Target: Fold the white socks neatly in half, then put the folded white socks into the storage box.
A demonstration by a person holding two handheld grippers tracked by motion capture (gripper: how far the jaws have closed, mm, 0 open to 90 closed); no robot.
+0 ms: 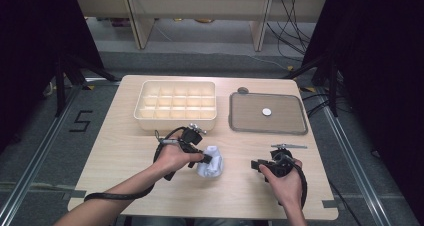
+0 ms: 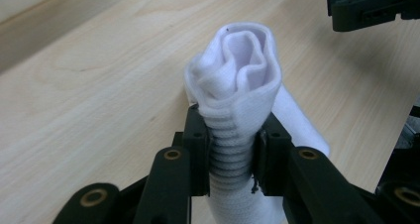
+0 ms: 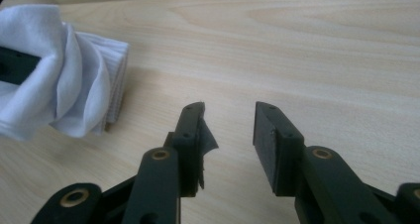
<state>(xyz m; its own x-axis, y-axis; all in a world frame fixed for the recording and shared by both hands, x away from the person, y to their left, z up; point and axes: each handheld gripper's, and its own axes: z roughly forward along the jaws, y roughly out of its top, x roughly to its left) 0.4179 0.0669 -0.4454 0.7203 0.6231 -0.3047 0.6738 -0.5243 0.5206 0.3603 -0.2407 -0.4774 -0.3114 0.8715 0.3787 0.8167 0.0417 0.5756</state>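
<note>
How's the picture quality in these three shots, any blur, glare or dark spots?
High view: table evenly lit, surroundings dark, slightly soft. Left gripper view: rolled sock sharp, near jaws a bit blurred. Right gripper view: jaws soft, wood grain clear, faint sheen, soft shadows.

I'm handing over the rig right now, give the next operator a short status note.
Left gripper: shut on the rolled white sock, held just above the table.
Right gripper: open, nothing between the jaws, hovering to the sock's right.
Compartment box and its lid lie at the table's far side.
Done: sock rolled and gripped.
Left, probably: place the sock in a compartment.
</note>
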